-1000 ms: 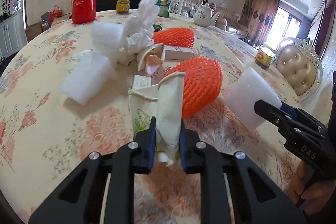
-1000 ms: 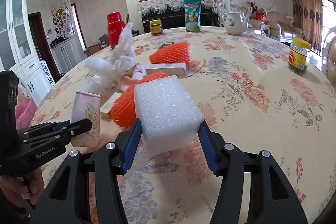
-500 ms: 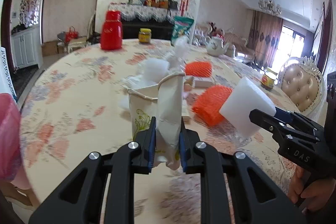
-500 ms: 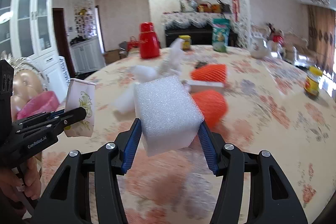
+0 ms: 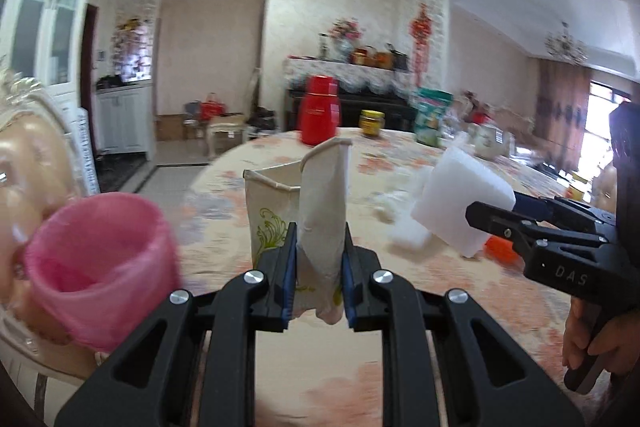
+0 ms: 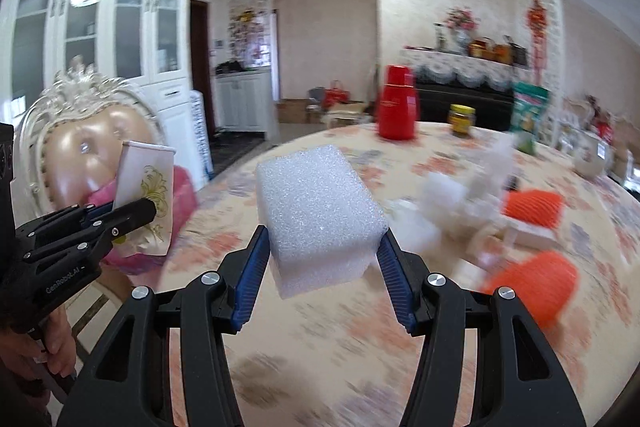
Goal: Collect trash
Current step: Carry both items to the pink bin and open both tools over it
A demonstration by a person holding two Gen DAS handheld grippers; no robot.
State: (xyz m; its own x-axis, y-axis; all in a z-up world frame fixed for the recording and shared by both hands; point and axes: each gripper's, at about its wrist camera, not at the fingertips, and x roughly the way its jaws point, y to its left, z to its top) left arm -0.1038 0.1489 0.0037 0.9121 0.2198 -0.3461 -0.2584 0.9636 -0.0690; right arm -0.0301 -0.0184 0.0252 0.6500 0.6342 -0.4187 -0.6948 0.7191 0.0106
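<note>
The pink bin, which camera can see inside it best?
The left wrist view. There the pink bin shows its open mouth and liner, low on the left beside the table. In the right wrist view only a blurred pink patch shows, mostly hidden behind the paper cup in the left gripper.

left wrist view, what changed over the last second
Both tools swung left, away from the trash pile toward the table edge; a pink-lined bin has come into view at lower left. The left tool still clamps the crushed paper cup, the right tool still the white foam block. Nothing was released.
</note>
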